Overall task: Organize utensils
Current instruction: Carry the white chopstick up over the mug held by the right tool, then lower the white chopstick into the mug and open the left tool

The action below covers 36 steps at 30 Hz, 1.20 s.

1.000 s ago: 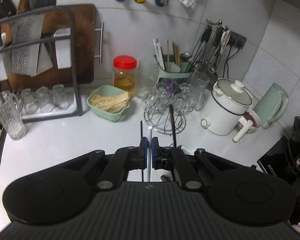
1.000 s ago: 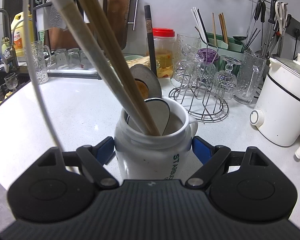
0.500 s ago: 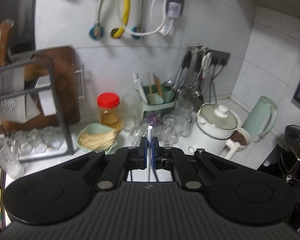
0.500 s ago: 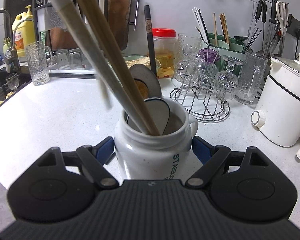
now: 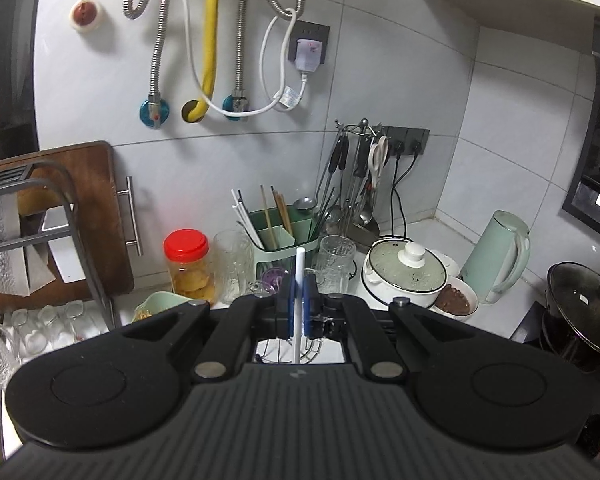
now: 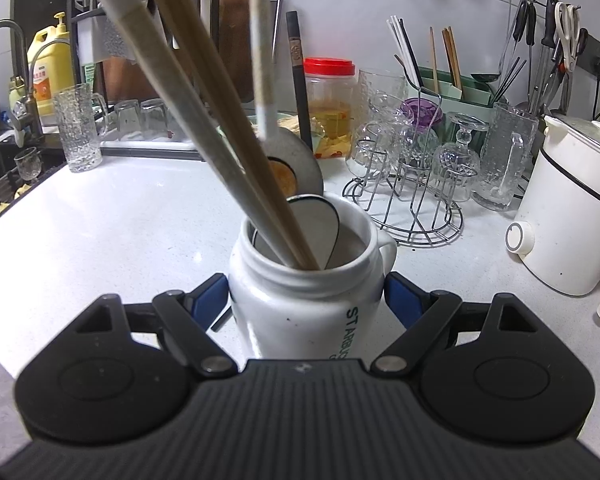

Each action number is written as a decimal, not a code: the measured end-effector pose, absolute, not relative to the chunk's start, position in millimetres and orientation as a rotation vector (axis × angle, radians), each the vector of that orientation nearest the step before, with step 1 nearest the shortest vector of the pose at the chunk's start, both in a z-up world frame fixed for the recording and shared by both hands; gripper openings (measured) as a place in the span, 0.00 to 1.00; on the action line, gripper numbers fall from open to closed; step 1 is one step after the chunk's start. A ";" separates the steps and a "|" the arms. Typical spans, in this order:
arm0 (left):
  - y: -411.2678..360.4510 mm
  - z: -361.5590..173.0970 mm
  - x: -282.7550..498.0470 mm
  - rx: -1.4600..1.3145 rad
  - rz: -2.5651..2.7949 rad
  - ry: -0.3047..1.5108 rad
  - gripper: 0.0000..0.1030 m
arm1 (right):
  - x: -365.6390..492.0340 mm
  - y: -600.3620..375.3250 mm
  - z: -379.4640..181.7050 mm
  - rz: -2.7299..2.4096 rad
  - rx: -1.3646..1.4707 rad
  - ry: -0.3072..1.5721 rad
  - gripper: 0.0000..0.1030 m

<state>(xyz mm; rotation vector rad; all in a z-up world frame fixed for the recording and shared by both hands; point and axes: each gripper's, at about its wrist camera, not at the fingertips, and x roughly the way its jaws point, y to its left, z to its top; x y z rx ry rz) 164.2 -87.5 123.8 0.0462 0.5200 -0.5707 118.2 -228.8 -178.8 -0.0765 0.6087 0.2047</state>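
Since a second ago, the white chopstick (image 5: 299, 300) has been lifted clear of the white mug (image 6: 304, 300), and the left wrist view has been tilted up from the bench toward the wall. The chopstick is held upright, pinched between the closed fingers of the left gripper (image 5: 299, 306). In the right wrist view, a blurred pale stick (image 6: 262, 52) is seen hanging above the mug, probably this same chopstick.

The mug is clasped on both sides by the fingers of the right gripper (image 6: 306, 300) and stands on the white bench (image 6: 112, 216). Wooden utensils (image 6: 204, 120), a spoon and a dark chopstick (image 6: 298, 80) remain inside it.

Behind the mug, beyond a wire glass rack (image 6: 408, 200), a green utensil caddy (image 5: 288, 236) is seen, with white, dark and wooden chopsticks already stood in it.

The step in hand appears to be a transfer of one chopstick from mug to caddy. The next move would call for the chopstick to be carried over the glasses and lowered, tip down, beside the white chopsticks in the caddy.
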 end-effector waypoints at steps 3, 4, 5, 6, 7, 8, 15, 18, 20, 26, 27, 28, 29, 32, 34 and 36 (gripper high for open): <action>-92.7 116.3 168.7 0.042 -0.580 0.538 0.04 | 118.2 -228.9 -179.1 0.206 -0.075 0.606 0.85; -94.5 112.3 170.5 0.039 -0.581 0.544 0.04 | 118.3 -228.9 -179.1 0.206 -0.076 0.606 0.85; -95.8 108.8 172.2 0.035 -0.583 0.549 0.04 | 118.2 -229.0 -179.2 0.207 -0.076 0.606 0.85; -97.1 105.2 173.9 0.032 -0.582 0.549 0.04 | 118.2 -229.0 -179.2 0.206 -0.076 0.606 0.85; -98.6 101.0 175.8 0.035 -0.576 0.545 0.04 | 118.0 -229.0 -179.2 0.207 -0.077 0.606 0.85; -99.8 97.3 177.6 0.033 -0.570 0.544 0.04 | 118.2 -229.1 -179.2 0.207 -0.077 0.606 0.85; -108.1 68.9 191.0 0.014 -0.581 0.603 0.04 | 118.2 -229.2 -179.0 0.207 -0.079 0.607 0.84; -112.8 56.5 194.8 0.030 -0.589 0.635 0.04 | 117.8 -228.8 -179.1 0.209 -0.082 0.605 0.85; -116.0 47.6 197.5 0.039 -0.599 0.669 0.04 | 117.7 -228.7 -179.2 0.211 -0.083 0.605 0.85; -124.7 22.3 205.9 0.064 -0.658 0.820 0.05 | 118.2 -228.8 -179.5 0.214 -0.087 0.607 0.85; -125.9 17.2 207.0 0.068 -0.662 0.842 0.05 | 118.1 -228.7 -179.4 0.213 -0.087 0.608 0.85; -127.6 12.2 208.2 0.074 -0.659 0.863 0.05 | 118.0 -228.7 -179.5 0.214 -0.087 0.608 0.85; -129.3 6.7 209.4 0.080 -0.662 0.887 0.05 | 118.2 -228.8 -179.4 0.214 -0.087 0.608 0.85; -131.4 -2.7 210.3 0.074 -0.667 0.924 0.05 | 118.9 -228.4 -178.7 0.216 -0.091 0.612 0.85; -131.1 -4.5 209.6 0.076 -0.670 0.923 0.05 | 119.4 -228.4 -178.4 0.216 -0.089 0.615 0.85; -130.4 -5.4 210.5 0.072 -0.676 0.926 0.05 | 119.5 -228.3 -178.6 0.215 -0.089 0.616 0.85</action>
